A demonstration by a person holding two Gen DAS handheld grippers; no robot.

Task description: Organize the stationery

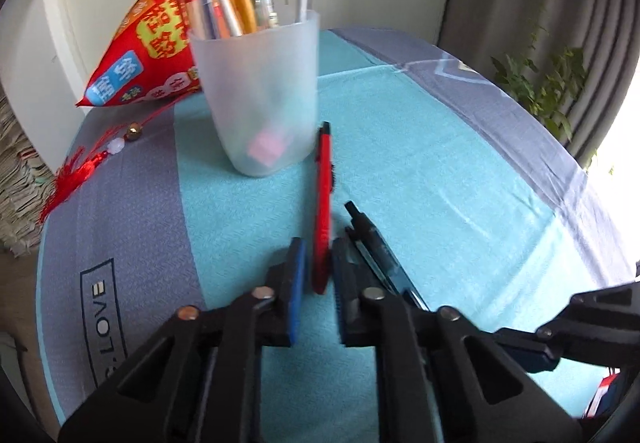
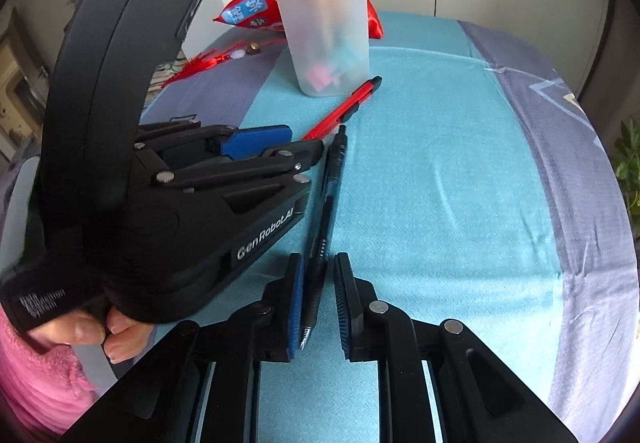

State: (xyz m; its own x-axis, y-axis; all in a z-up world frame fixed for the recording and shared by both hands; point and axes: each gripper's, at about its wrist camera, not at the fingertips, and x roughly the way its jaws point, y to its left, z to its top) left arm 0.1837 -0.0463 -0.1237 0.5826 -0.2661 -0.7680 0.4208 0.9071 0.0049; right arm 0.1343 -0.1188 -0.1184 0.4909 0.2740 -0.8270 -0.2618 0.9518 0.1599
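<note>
A frosted plastic cup (image 1: 256,95) holding several pens stands on the teal cloth. In front of it lie a red utility knife (image 1: 323,203) and a black pen (image 1: 370,239), side by side. My left gripper (image 1: 319,249) is shut on the near end of the red knife, its blue pads against both sides. In the right wrist view, my right gripper (image 2: 319,261) is shut on the black pen (image 2: 332,179) near its tip end. The left gripper (image 2: 304,141) shows there from the side, on the red knife (image 2: 340,109) just short of the cup (image 2: 328,39).
A red printed pouch (image 1: 152,35) leans behind the cup, and its red tassel (image 1: 72,171) trails to the table's left edge. The cloth (image 2: 460,183) has grey borders. A hand (image 2: 100,331) with a pink sleeve holds the left gripper. A plant (image 1: 536,83) stands at the right.
</note>
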